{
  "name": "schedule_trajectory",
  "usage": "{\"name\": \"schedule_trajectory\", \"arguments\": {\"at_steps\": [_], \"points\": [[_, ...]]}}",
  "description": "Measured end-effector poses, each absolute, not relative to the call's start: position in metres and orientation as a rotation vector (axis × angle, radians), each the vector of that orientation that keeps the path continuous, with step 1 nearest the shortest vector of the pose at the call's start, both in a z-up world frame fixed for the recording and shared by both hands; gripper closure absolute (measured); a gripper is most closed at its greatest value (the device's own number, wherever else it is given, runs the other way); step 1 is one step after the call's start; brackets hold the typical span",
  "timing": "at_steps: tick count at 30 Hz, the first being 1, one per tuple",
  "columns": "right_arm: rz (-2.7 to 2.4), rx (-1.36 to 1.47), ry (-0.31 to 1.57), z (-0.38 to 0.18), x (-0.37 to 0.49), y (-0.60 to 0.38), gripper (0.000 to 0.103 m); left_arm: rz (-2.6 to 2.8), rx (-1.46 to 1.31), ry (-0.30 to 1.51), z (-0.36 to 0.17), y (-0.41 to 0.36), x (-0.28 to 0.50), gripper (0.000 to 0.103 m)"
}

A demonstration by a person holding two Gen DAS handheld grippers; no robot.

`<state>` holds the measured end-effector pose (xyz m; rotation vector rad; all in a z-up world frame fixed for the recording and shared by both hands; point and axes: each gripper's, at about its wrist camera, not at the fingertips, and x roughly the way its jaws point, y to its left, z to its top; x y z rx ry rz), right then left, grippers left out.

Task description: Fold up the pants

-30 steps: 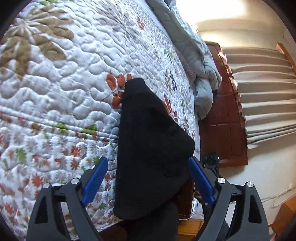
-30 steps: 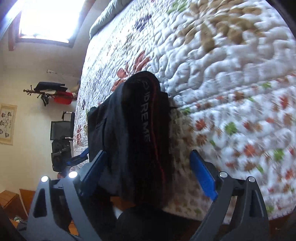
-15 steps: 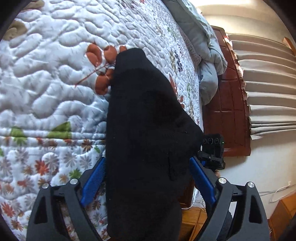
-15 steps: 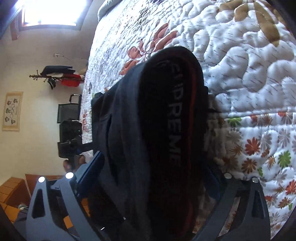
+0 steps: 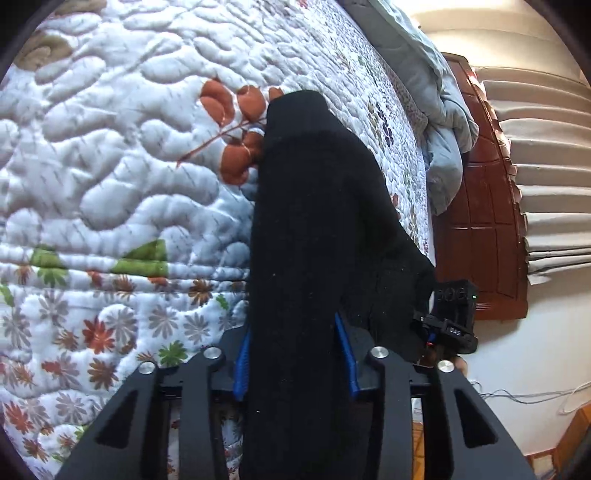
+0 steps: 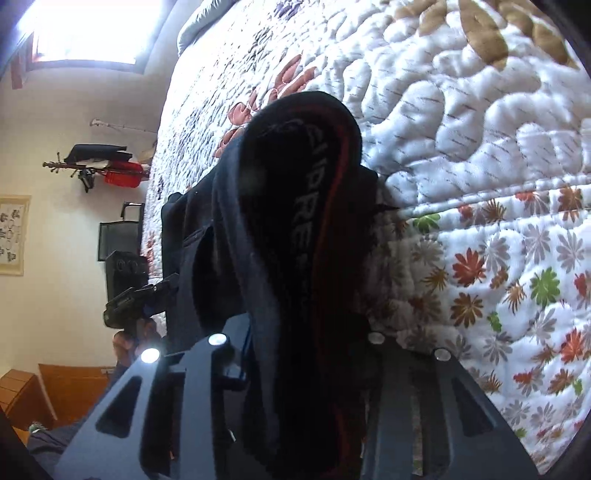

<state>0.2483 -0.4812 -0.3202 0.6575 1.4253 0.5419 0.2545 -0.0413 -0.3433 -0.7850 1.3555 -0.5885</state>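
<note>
The black fabric pants [image 5: 317, 236] are draped over the edge of the bed, on a white quilted bedspread printed with orange, green and grey flowers [image 5: 110, 177]. A thick fold of the pants is pinched between the blue-padded fingers of the left tongs [image 5: 295, 354], which are pressed in against the cloth on both sides. The waistband, marked with grey lettering and a red stripe [image 6: 317, 184], is clamped in the right tongs [image 6: 303, 347], whose pads are mostly hidden by the dark fabric. In the left wrist view, a crumpled grey-blue duvet [image 5: 439, 122] is seen at the far end of the bed, beside a dark red wooden headboard [image 5: 480, 206]. In the right wrist view, a bright window [image 6: 92, 29] is visible in the upper left corner.
</note>
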Motion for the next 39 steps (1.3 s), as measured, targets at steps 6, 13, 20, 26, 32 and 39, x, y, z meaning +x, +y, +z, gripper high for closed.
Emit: {"name": "schedule_trajectory", "arguments": {"at_steps": [6,13,20,26,32,39], "points": [[0.498,0.572,1.377,-0.288,0.241,-0.454,0.075,-0.556,-0.737,1.32,-0.321,-0.046,0.253,0.074],[0.534,0.528,1.328,-0.246,0.23,-0.425,0.076,-0.578,-0.71,1.235,-0.286,-0.027,0.239,0.074],[0.601,0.468,1.286,-0.211,0.252,-0.367,0.076,-0.54,-0.714,1.134,-0.249,0.026,0.236,0.074],[0.673,0.413,1.272,-0.201,0.301,-0.307,0.076,-0.458,-0.715,1.075,-0.232,0.087,0.255,0.074],[0.741,0.381,1.262,-0.197,0.365,-0.231,0.076,-0.38,-0.708,1.041,-0.222,0.15,0.291,0.074],[0.766,0.372,1.271,-0.219,0.437,-0.153,0.076,-0.3,-0.715,1.056,-0.233,0.219,0.352,0.074]]}}
